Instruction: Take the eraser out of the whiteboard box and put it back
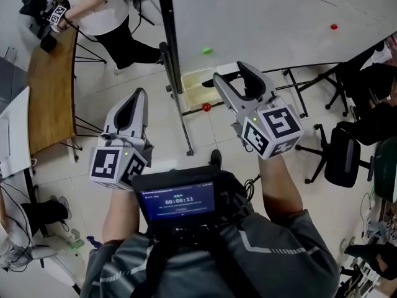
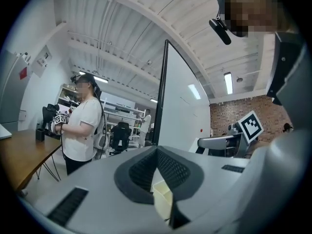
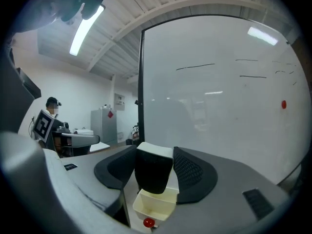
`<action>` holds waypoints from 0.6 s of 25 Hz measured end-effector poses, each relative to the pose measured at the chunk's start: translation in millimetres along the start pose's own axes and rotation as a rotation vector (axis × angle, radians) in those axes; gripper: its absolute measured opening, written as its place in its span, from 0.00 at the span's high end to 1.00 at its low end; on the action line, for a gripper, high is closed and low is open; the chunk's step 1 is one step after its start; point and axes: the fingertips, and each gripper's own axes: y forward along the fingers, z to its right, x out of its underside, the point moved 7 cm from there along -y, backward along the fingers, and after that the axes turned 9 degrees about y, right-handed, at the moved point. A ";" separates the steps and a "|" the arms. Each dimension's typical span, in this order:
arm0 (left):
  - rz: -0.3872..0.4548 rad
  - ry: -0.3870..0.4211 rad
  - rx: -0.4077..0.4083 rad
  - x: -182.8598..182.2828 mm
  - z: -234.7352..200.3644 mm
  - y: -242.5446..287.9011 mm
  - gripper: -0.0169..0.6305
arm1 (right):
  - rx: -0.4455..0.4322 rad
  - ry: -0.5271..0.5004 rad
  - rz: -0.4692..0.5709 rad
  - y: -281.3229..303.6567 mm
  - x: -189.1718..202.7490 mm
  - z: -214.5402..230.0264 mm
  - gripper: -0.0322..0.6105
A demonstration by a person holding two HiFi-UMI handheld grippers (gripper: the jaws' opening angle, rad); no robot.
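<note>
Right gripper view showed my right gripper (image 3: 154, 156) closed on the eraser (image 3: 153, 174), a dark block with a pale top face, standing upright with one ribbed pad against each side. The eraser hung just over the cream whiteboard box (image 3: 155, 206), near its back rim, and I could not tell whether its lower edge touched that rim. The part of the box's inside that showed was bare, and a small red round piece (image 3: 148, 223) sat just below its front wall. Behind the box rose the whiteboard (image 3: 219, 106), marked with a few thin dark strokes and a red dot (image 3: 283, 104) far to the right. In the head view the box was fixed by the dark post at the board's left edge, with my right gripper at its right end. My left gripper (image 1: 139, 94) hovered well to the left of the post over the tiled floor (image 1: 198, 135). The left gripper view showed its jaws together with nothing between them, and a corner of the box peeping out beneath them. A green dot (image 1: 207, 51) sat on the board above the box. A small screen (image 1: 180, 201) glowed at my chest. Another person (image 1: 93, 5) in a white top stood at a wooden table (image 1: 49, 92) to the far left, and black office chairs (image 1: 341, 160) stood to the right.
</note>
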 end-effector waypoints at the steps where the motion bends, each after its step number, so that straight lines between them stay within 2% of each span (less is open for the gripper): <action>1: -0.002 -0.001 0.001 4.5 -2.5 -4.7 0.92 | 0.016 -0.001 -0.012 0.4 8.2 -4.0 0.53; 5: -0.032 0.014 -0.008 25.8 3.6 -10.0 0.92 | 0.016 -0.009 -0.060 2.6 38.1 -8.5 0.53; 11: -0.116 0.013 -0.087 64.9 21.4 3.7 0.92 | -0.007 -0.033 -0.122 13.5 72.0 15.5 0.53; 15: -0.149 0.028 -0.102 89.2 31.6 15.3 0.92 | -0.026 -0.033 -0.166 19.0 92.0 28.6 0.53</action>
